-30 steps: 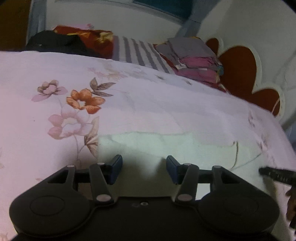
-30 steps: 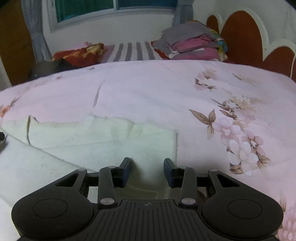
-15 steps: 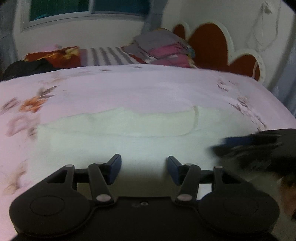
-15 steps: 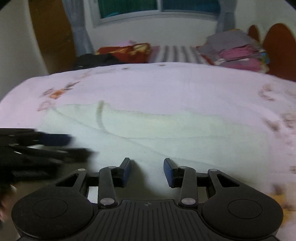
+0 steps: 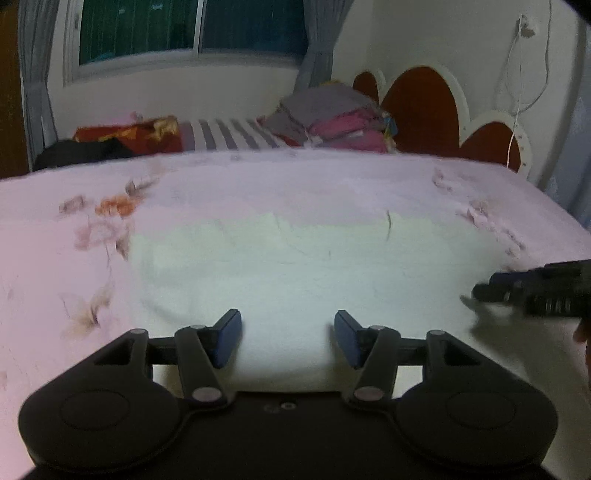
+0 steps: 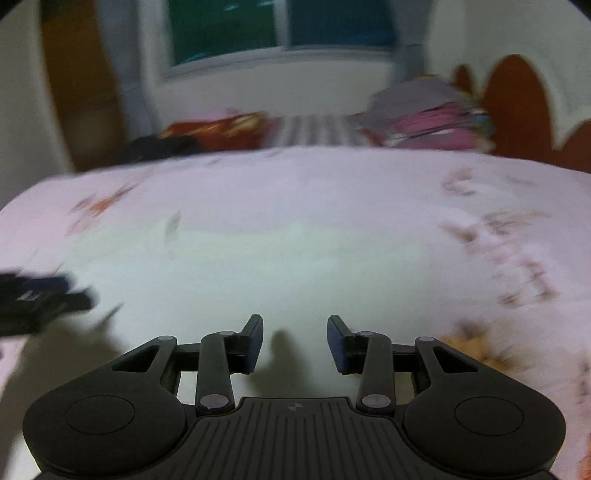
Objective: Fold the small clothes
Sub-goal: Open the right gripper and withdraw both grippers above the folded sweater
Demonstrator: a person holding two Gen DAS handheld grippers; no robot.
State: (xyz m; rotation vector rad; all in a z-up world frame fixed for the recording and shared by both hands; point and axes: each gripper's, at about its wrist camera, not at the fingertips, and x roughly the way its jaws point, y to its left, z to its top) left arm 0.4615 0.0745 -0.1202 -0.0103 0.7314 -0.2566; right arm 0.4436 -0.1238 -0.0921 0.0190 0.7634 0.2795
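A pale cream cloth [image 5: 295, 258] lies flat on the pink floral bedsheet [image 5: 55, 258], folded over along its far edge. My left gripper [image 5: 287, 338] hovers open over the cloth's near part, nothing between its blue pads. In the right wrist view the same cloth [image 6: 277, 258] spreads ahead, blurred. My right gripper [image 6: 294, 341] is open above it, its jaws empty. The right gripper [image 5: 535, 288] shows at the right edge of the left wrist view, and the left gripper [image 6: 40, 299] at the left edge of the right wrist view.
A stack of folded clothes [image 5: 332, 118] sits at the far side of the bed, beside a striped pillow [image 5: 229, 134] and red and dark garments [image 5: 122, 136]. A red scalloped headboard [image 5: 424, 107] stands on the right. A window [image 5: 192, 26] is behind.
Both grippers have swung sideways over the bed, so the cloth now lies centred ahead of each. Each gripper has come into the other's view. Jaws stay empty.
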